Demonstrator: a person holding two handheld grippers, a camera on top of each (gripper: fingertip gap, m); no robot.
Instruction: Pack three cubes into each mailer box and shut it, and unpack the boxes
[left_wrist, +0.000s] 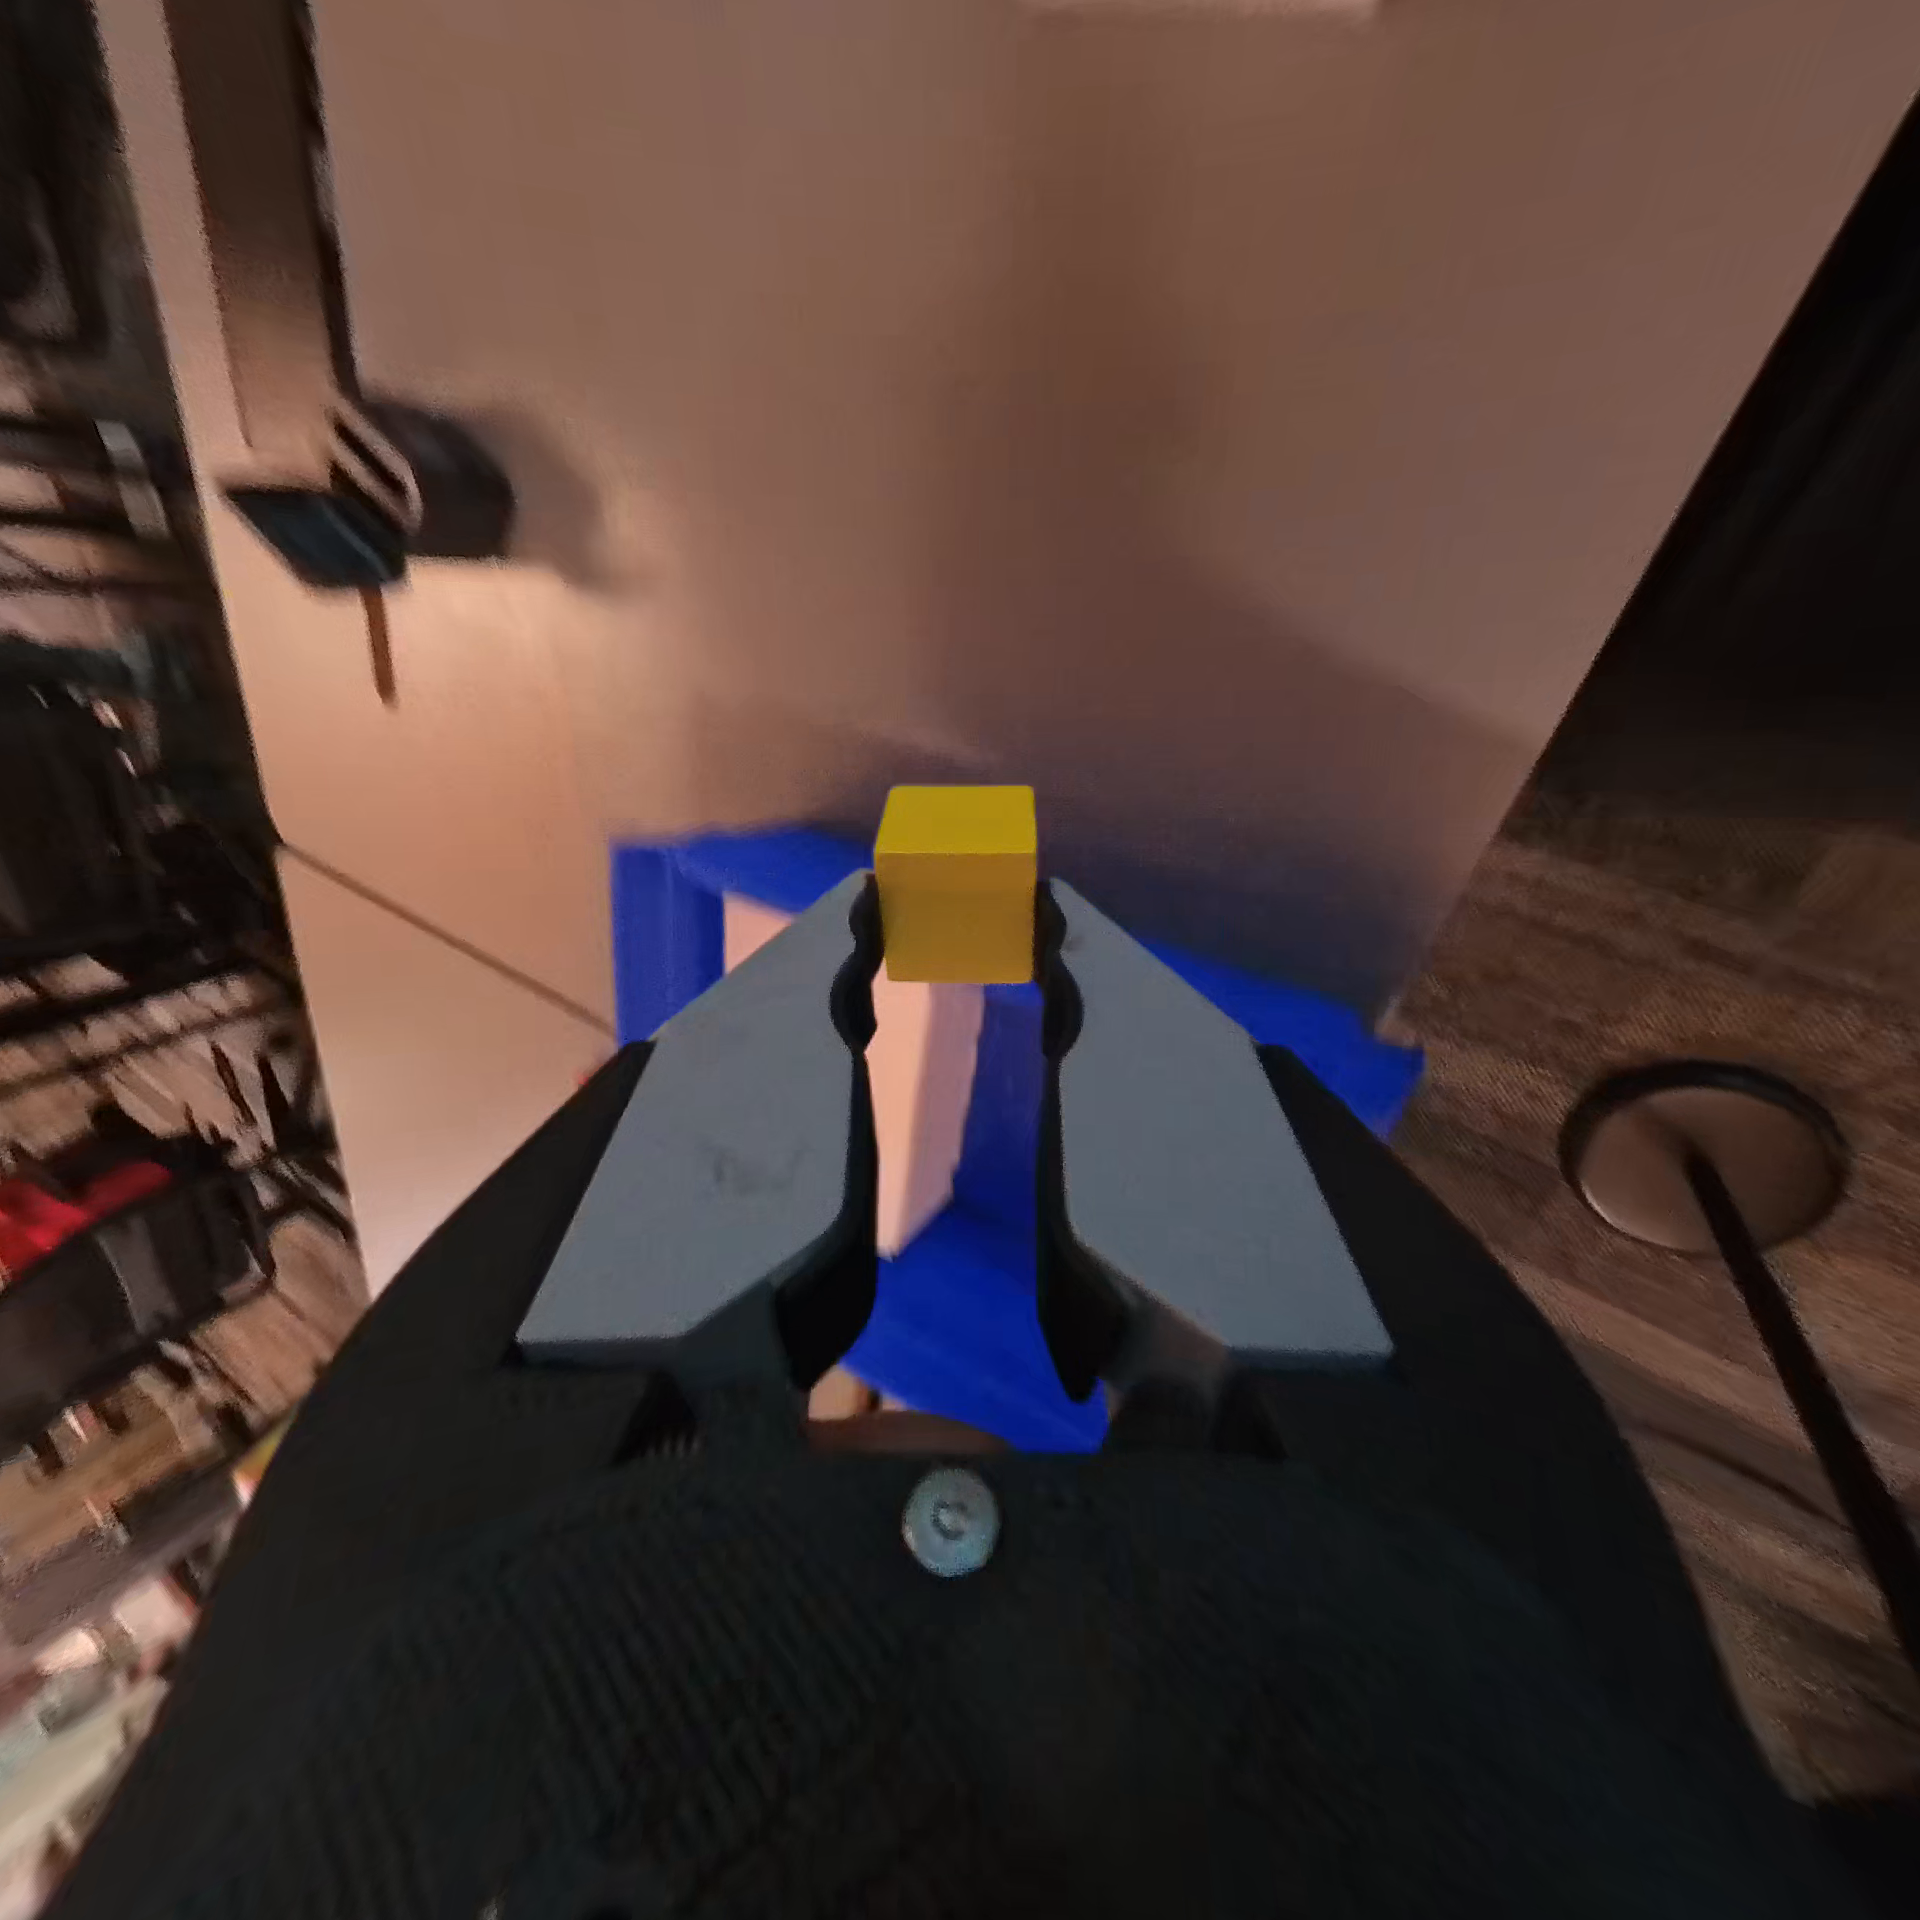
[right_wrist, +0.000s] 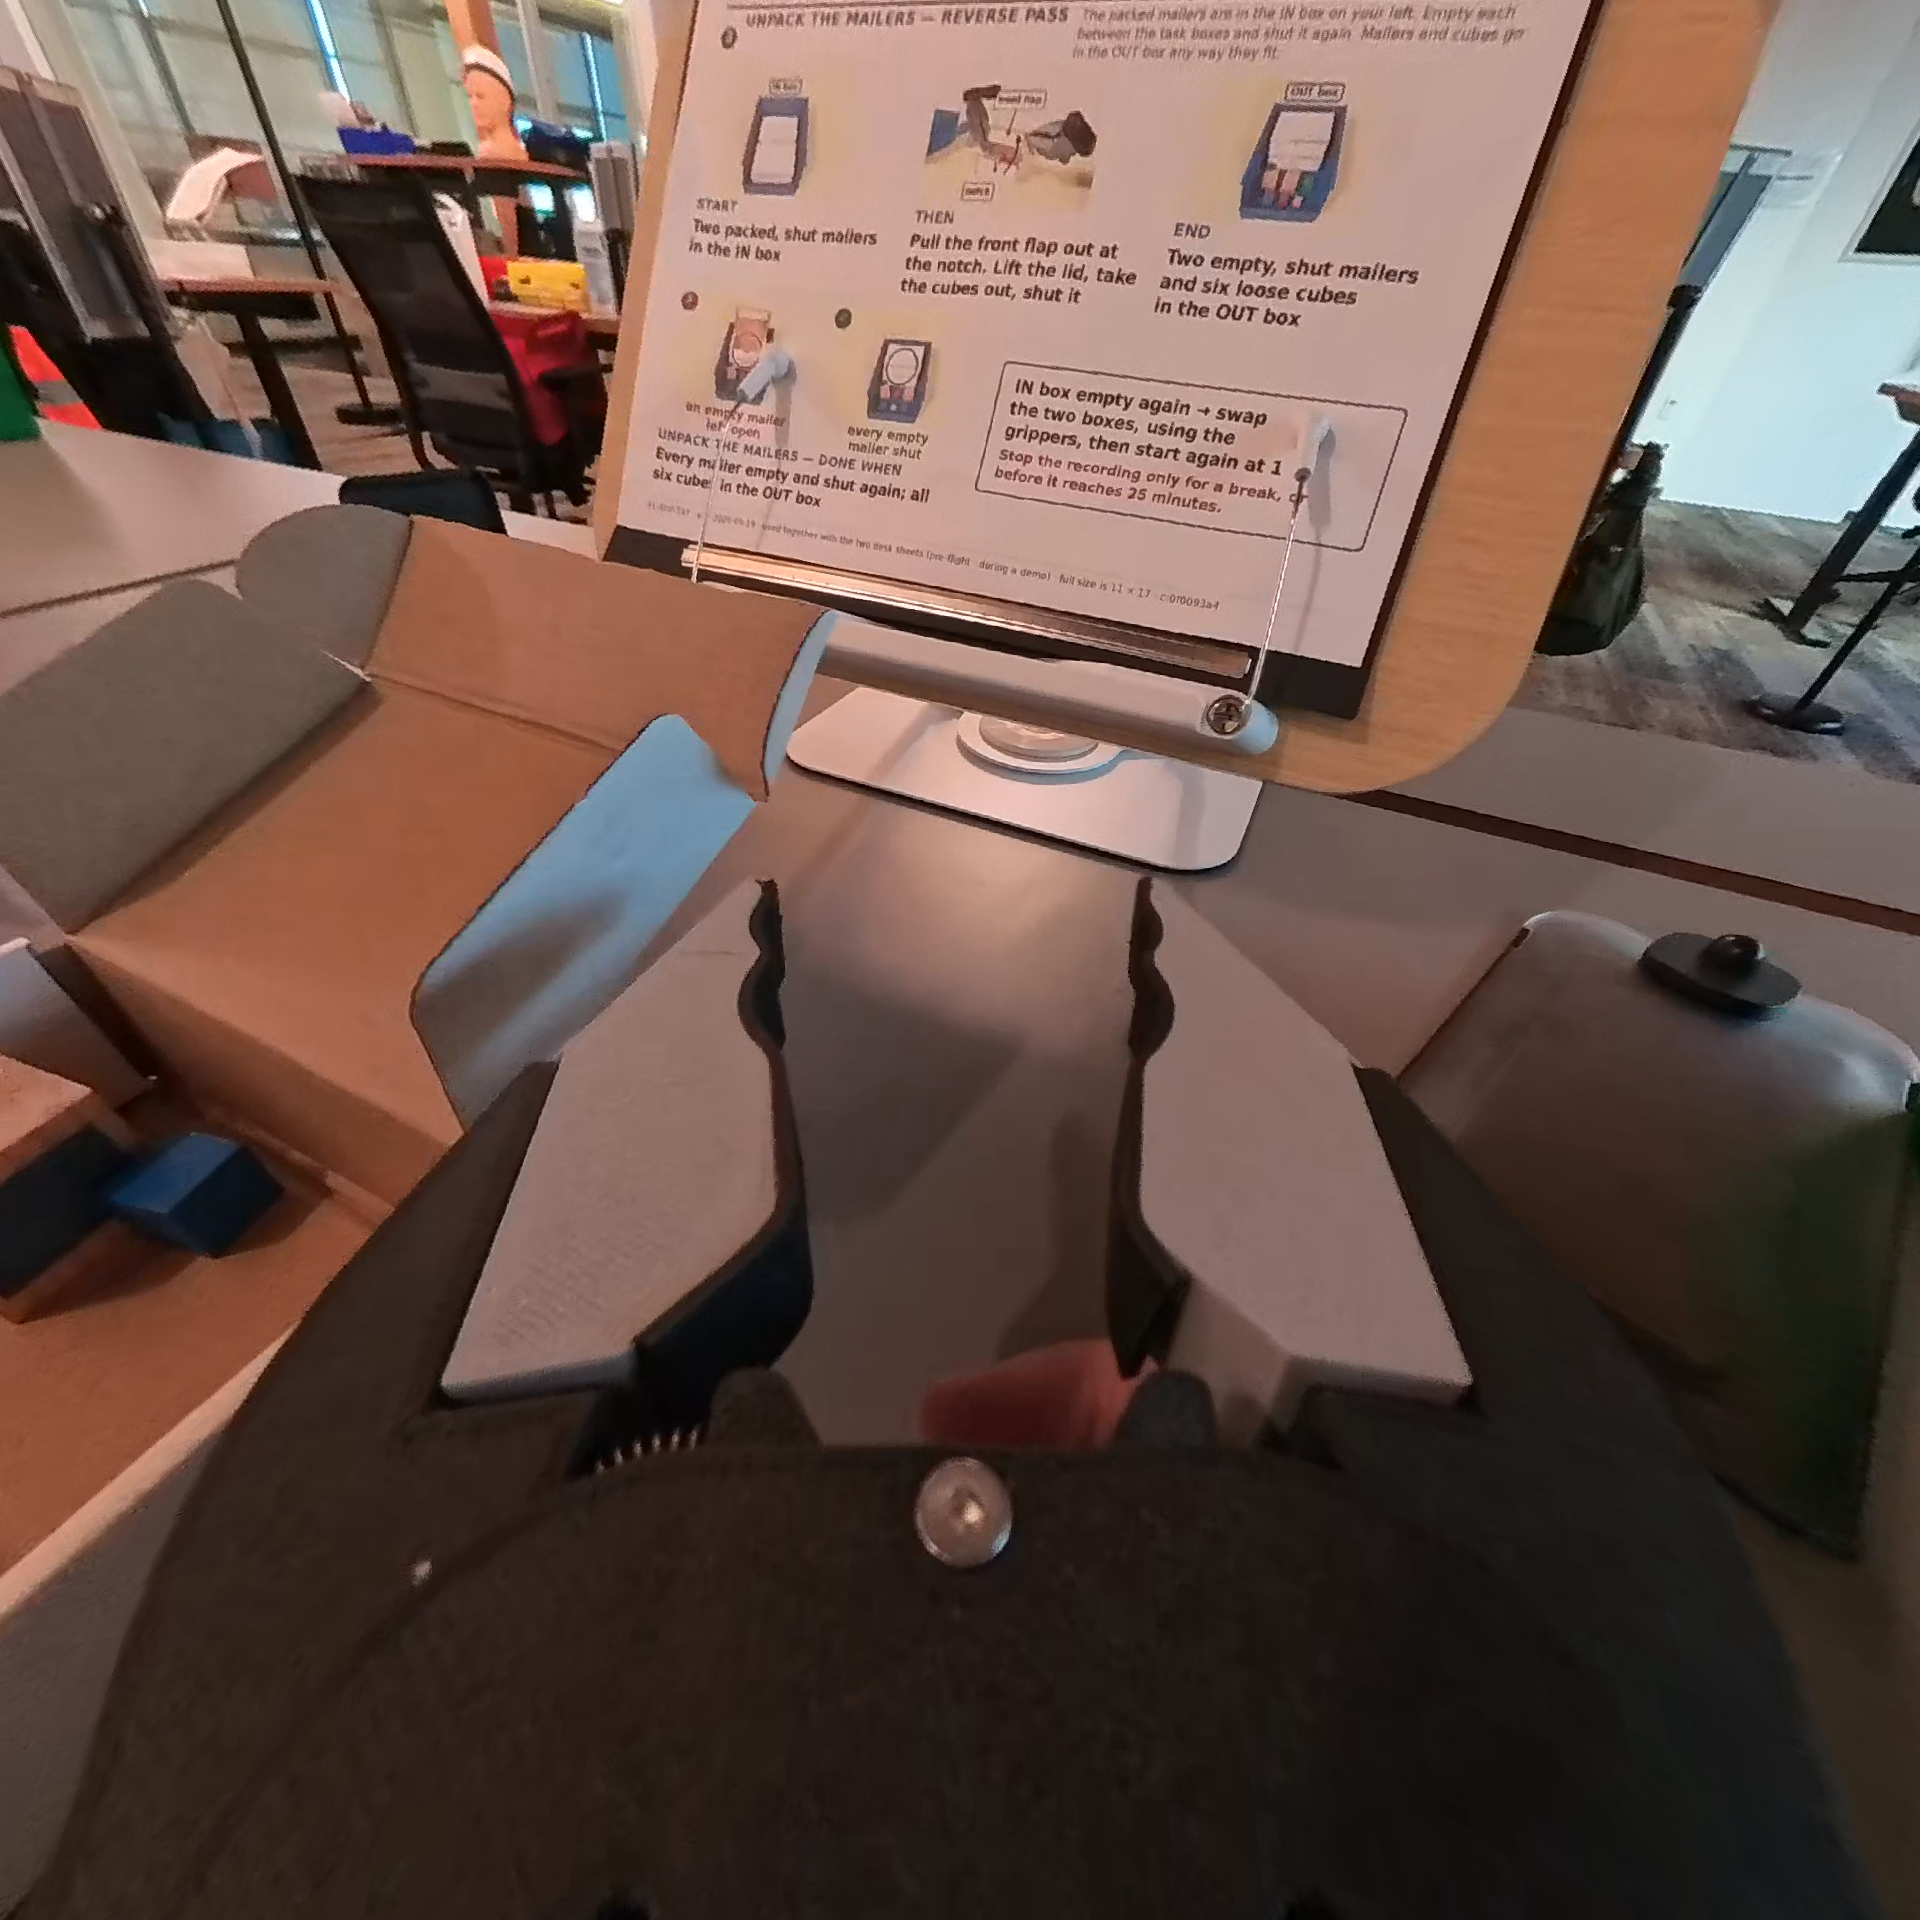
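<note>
Left gripper (left_wrist: 956, 914) — fingers closed down on a small yellow cube (left_wrist: 956, 883), pinched at the very tips, both black pads touching its side faces. Grey finger (left_wrist: 727, 1153) bodies angle inward toward the tips, narrow gap between them behind the cube. Gripper pitched steeply downward. Background blurred, fingers themselves sharp.

Right gripper (right_wrist: 954, 914) — fingers spread wide apart, nothing between them. Black wavy pads face each other across a broad gap, grey finger (right_wrist: 634, 1226) bodies roughly parallel. It points forward and slightly down, held level, not tilted sideways. Fingertips touch nothing. Black housing with a central screw fills the lower part of each wrist view.
</note>
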